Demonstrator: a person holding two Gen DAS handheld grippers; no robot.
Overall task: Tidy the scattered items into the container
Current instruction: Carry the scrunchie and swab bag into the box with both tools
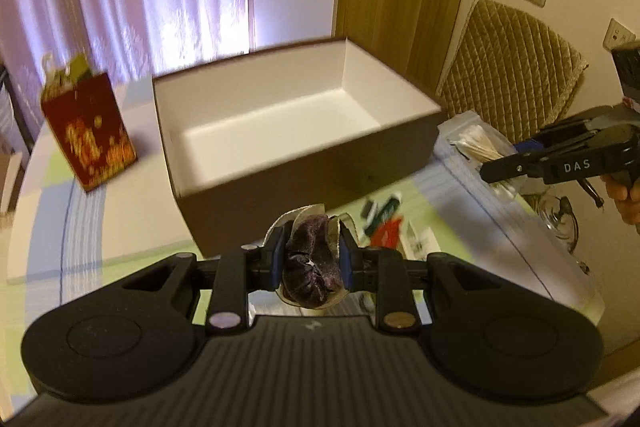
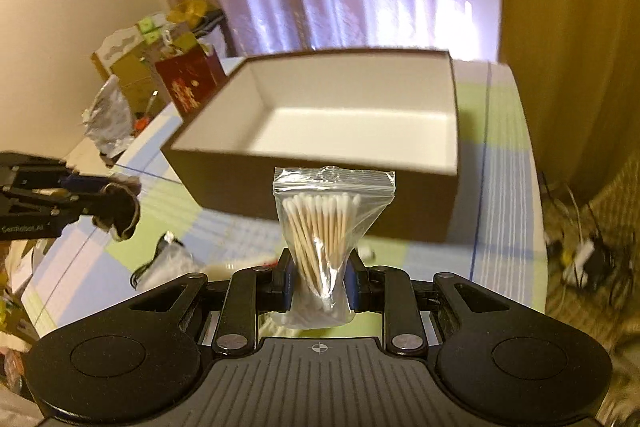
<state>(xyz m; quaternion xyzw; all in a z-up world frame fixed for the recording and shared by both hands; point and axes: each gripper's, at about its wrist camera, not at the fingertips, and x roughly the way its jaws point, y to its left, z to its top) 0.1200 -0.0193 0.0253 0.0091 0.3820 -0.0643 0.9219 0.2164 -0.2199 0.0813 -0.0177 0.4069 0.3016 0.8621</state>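
Note:
An open box (image 1: 304, 183), brown outside and white inside, stands empty on the table. My left gripper (image 1: 312, 255) is shut on a dark purple velvet pouch (image 1: 312, 275) with silvery ribbon, held above the table just short of the box's front wall. My right gripper (image 2: 320, 275) is shut on a clear zip bag of cotton swabs (image 2: 326, 227), also in front of the box (image 2: 420, 203). Each wrist view catches the other gripper: the right gripper (image 1: 496, 171) with its swab bag (image 1: 476, 147) is right of the box, the left gripper (image 2: 108, 199) is at its left.
A red gift bag (image 1: 88, 131) stands left of the box. Small packets (image 1: 384, 223) and a silvery wrapped item (image 2: 168, 259) lie on the checked tablecloth before the box. A glass object (image 1: 560, 223) sits at the right. A quilted chair back (image 1: 516, 83) rises behind.

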